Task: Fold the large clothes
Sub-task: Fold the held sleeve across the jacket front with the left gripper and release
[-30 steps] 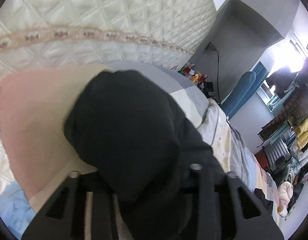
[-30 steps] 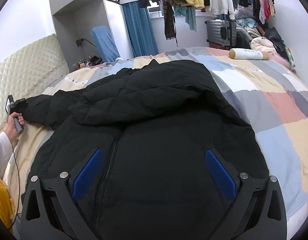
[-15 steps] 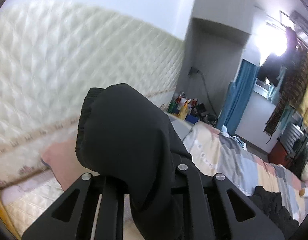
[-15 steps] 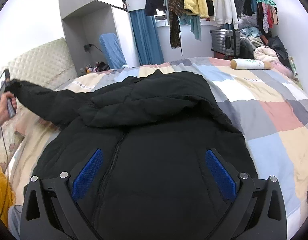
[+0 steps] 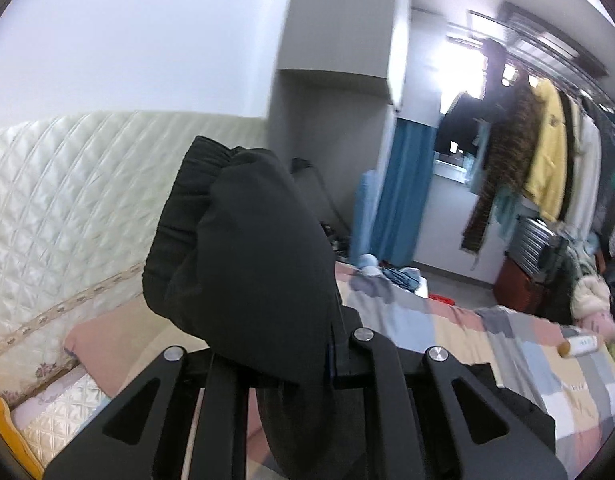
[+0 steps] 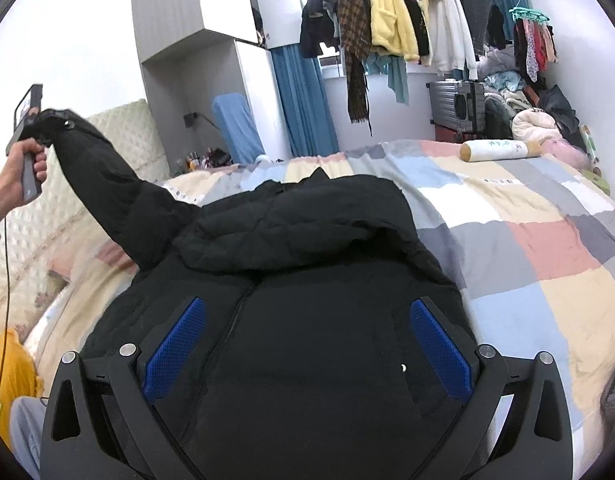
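I hold the sleeve (image 5: 247,264) tight in my left gripper (image 5: 275,364), jaws pinched shut on the cuff, up in the air by the headboard (image 5: 67,208). My right gripper (image 6: 307,340) is wide open w/ nothing in it, over the black coat (image 6: 307,280) on the bed (image 6: 527,240). Best to swing the sleeve over the coat front & lay it flat, no bunching. I count 1 coat, 1 sleeve up, 2 grippers.

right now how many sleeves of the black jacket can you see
1: the sleeve is lifted off the bed by the left gripper toward the headboard. The other sleeve may be hidden under the black jacket.
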### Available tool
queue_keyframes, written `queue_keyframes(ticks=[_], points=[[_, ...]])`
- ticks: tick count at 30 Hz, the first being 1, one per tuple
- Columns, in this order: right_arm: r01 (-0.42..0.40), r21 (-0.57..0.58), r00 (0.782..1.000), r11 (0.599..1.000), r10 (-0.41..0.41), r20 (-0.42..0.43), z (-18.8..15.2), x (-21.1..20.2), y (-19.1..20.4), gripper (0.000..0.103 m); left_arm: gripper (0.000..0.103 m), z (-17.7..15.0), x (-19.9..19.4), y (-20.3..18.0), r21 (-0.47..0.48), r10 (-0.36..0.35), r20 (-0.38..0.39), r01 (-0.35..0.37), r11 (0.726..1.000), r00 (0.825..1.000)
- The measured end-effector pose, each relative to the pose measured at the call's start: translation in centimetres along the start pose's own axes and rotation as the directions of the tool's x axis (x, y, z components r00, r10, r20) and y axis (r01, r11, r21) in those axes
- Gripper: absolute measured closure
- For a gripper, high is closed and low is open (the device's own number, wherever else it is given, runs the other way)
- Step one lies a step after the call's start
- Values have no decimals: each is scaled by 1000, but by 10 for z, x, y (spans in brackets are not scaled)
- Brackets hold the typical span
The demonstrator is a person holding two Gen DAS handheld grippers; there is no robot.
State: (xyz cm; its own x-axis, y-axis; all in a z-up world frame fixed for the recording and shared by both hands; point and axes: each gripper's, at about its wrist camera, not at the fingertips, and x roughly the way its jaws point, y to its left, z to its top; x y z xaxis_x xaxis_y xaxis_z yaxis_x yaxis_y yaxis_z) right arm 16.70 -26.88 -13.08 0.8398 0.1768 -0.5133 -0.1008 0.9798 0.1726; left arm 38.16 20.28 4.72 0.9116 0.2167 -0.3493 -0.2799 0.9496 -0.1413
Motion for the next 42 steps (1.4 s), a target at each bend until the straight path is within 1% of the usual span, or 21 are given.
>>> queue_keyframes(ticks=[4,8,11,13,17,20,25,27,30,36,39,42], points=[[-14,10,1000,1000,13,1,0,0,-5,0,88,1,-14,-45,70,-59,9,58,996,998],[-21,11,1000,1000,21,-3,0,2,-10,0,88,-8,-26,-98,142,-129,3,127,982,992],[-27,14,1000,1000,27,-1,0,1,-14,0,88,-20,-32,-141,210,-187,-6,184,960,982],[-25,19,1000,999,25,4,1,0,-18,0,88,-29,-35,-164,237,-221,-15,218,947,975],[-23,28,1000,999,23,-4,-1,3,-25,0,88,-54,-36,-216,257,-295,-49,298,919,954],[-32,55,999,998,32,-14,-1,6,-33,0,88,-74,-32,-248,258,-335,-80,344,903,939],[-37,83,999,996,39,-18,1,11,-43,0,88,-124,-25,-302,297,-403,-143,427,854,904],[-40,89,999,995,42,-20,1,13,-46,0,88,-146,-23,-314,297,-406,-177,443,846,896],[-45,105,999,993,48,-26,0,16,-52,0,88,-178,-10,-337,290,-417,-235,473,832,878],[-34,133,998,991,41,-49,-3,28,-65,0,88,-239,16,-370,300,-413,-312,501,812,856],[-36,146,997,989,46,-68,-5,36,-70,0,88,-266,27,-381,325,-399,-343,506,799,851],[-33,143,996,989,45,-81,-7,45,-71,0,85,-288,40,-389,331,-368,-379,496,803,849]])
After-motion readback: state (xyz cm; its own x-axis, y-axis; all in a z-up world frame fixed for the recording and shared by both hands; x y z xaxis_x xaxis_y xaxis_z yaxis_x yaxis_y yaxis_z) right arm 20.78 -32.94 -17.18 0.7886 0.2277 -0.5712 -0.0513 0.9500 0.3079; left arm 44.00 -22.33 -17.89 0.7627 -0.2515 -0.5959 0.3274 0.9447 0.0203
